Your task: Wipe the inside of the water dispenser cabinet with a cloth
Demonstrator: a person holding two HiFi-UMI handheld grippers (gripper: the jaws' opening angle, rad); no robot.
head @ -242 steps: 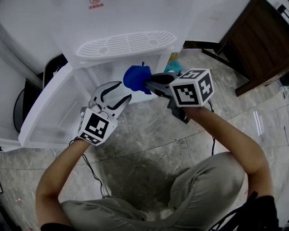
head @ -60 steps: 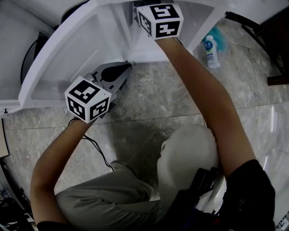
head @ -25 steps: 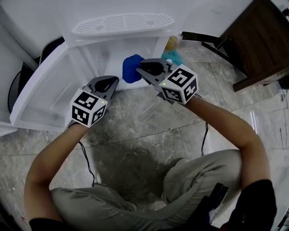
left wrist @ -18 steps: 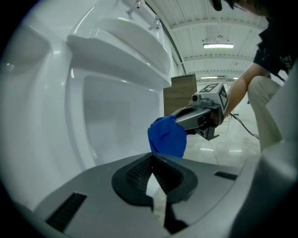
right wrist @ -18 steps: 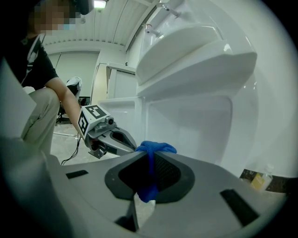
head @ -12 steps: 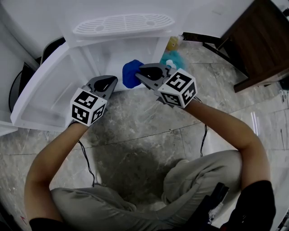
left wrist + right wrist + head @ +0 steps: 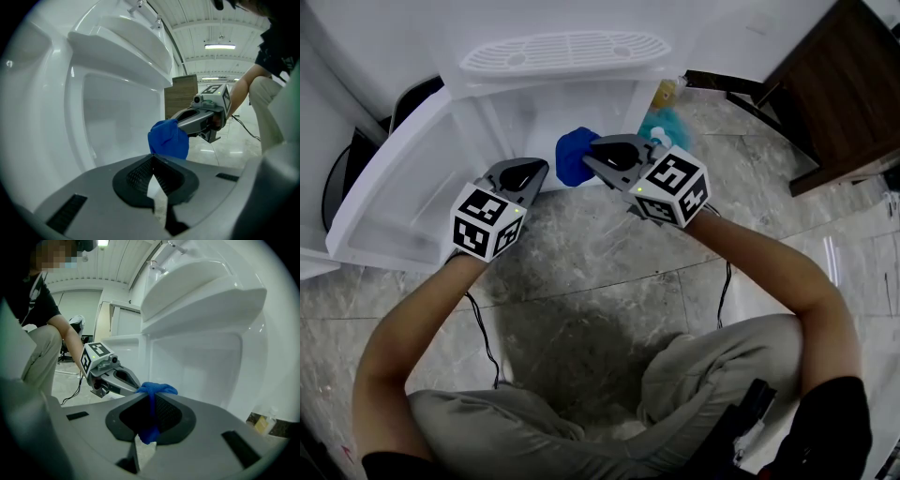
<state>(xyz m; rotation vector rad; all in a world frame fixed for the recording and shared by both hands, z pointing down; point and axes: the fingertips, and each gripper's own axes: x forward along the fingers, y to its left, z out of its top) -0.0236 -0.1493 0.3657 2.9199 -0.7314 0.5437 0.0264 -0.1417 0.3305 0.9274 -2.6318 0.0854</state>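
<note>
Standing on the grey stone floor [image 7: 609,272], the white water dispenser cabinet [image 7: 553,98] has its door [image 7: 398,192] swung wide to the head view's left. The right gripper [image 7: 589,156], jaws nearly together, pinches the bunched blue cloth [image 7: 572,155] at the front edge of the cabinet's opening, with a fold of it hanging between the jaws. The left gripper [image 7: 543,169], jaws fully closed and empty, hovers just beside the cloth at the opening's left edge.

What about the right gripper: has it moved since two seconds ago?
Yes. The right gripper reached inside the cabinet then; now it is pulled back out, above the floor, with the blue cloth at the cabinet's front edge.
</note>
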